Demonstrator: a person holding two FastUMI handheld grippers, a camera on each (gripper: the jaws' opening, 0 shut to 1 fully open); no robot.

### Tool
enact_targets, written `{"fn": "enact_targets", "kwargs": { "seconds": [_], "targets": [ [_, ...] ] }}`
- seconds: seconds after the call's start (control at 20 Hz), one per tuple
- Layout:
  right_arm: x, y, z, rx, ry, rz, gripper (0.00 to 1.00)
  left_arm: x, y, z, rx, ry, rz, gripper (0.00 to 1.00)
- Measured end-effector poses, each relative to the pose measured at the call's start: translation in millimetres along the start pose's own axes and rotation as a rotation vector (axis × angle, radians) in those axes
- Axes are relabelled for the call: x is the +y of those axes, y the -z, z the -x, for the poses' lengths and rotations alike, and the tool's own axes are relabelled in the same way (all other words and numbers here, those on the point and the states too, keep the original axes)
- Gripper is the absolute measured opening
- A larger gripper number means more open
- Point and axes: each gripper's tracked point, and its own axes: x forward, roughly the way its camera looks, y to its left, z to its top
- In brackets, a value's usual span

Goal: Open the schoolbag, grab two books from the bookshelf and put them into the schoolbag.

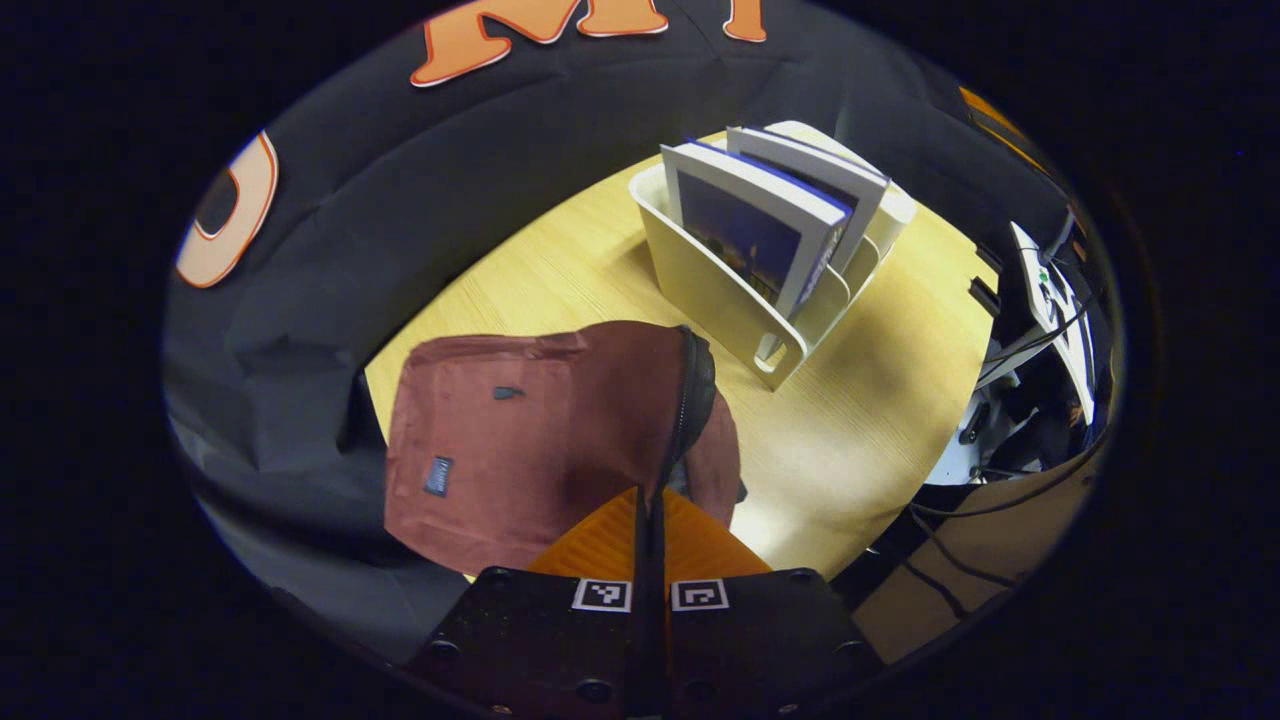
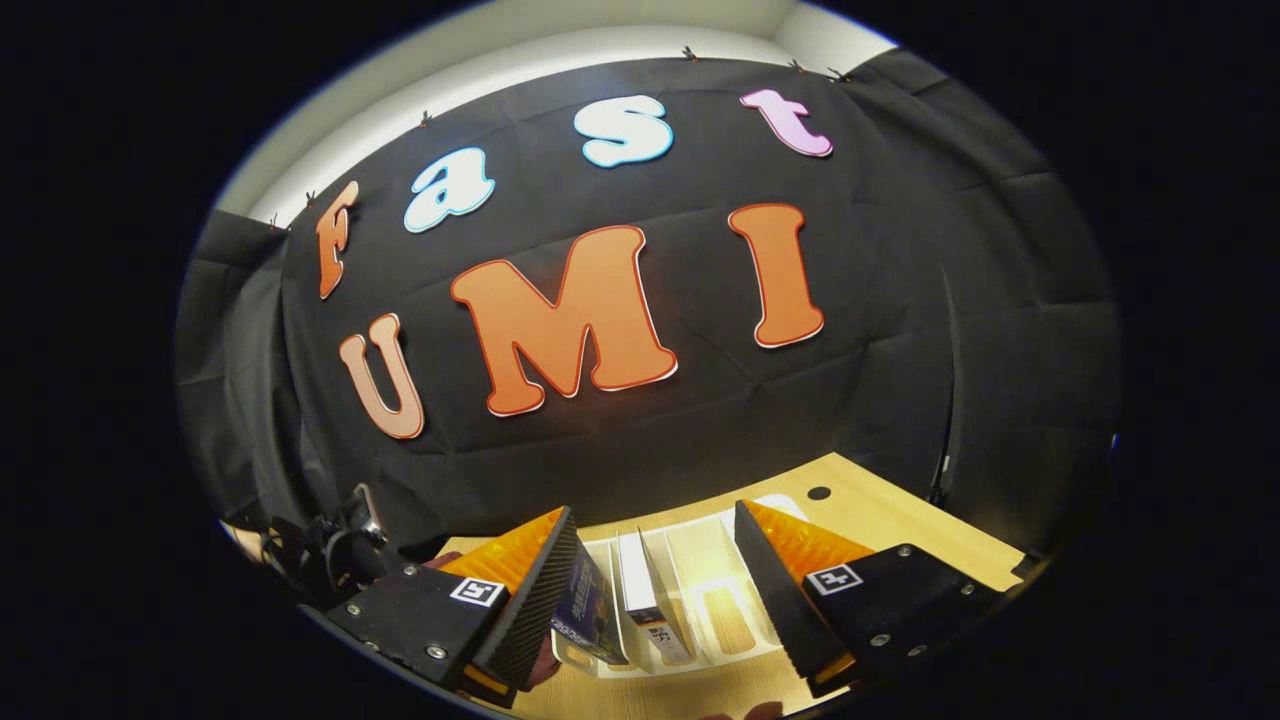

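Note:
The maroon schoolbag (image 1: 520, 430) lies flat on the wooden table (image 1: 870, 400), its black edge (image 1: 697, 385) turned toward the bookshelf. My left gripper (image 1: 650, 495) is shut on a thin black strap (image 1: 668, 440) that runs up to that edge. Beyond the bag, the white bookshelf (image 1: 710, 290) holds two upright books, a dark-covered one (image 1: 750, 235) and a pale one (image 1: 815, 180). My right gripper (image 2: 652, 512) hangs open above the bookshelf (image 2: 720, 610). The blue-covered book (image 2: 588, 605) is close beside its left finger, and the white book (image 2: 640, 590) stands between the fingers.
White equipment with cables (image 1: 1040, 300) stands off the table's right edge. Black cloth wall (image 1: 420, 220) wraps close behind the bag and the bookshelf. Dark gear (image 2: 335, 560) shows at the lower left of the right gripper view.

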Motion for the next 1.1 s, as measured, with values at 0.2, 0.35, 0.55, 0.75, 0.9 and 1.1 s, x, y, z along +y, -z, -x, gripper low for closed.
{"fn": "enact_targets", "kwargs": {
  "seconds": [0.2,0.35,0.55,0.75,0.9,1.1],
  "targets": [
    [35,3,1,-0.008,-0.002,0.016,0.94,61,-14,30,-0.052,-0.067,-0.051,0.00],
    [54,1,-1,0.010,-0.018,0.012,0.94,97,-20,40,-0.085,-0.133,-0.068,0.01],
    [64,9,-7,0.087,-0.031,0.099,0.93,104,-22,44,-0.117,-0.121,-0.032,0.01],
    [75,26,-21,0.253,-0.084,0.053,0.93,95,-20,41,-0.130,-0.075,-0.021,0.01],
    [99,27,-54,0.394,-0.117,0.082,0.93,83,-9,35,-0.144,-0.041,-0.023,0.01],
    [138,55,-69,0.780,-0.212,0.022,0.94,76,-6,26,-0.160,-0.018,-0.061,0.00]
  ]
}}
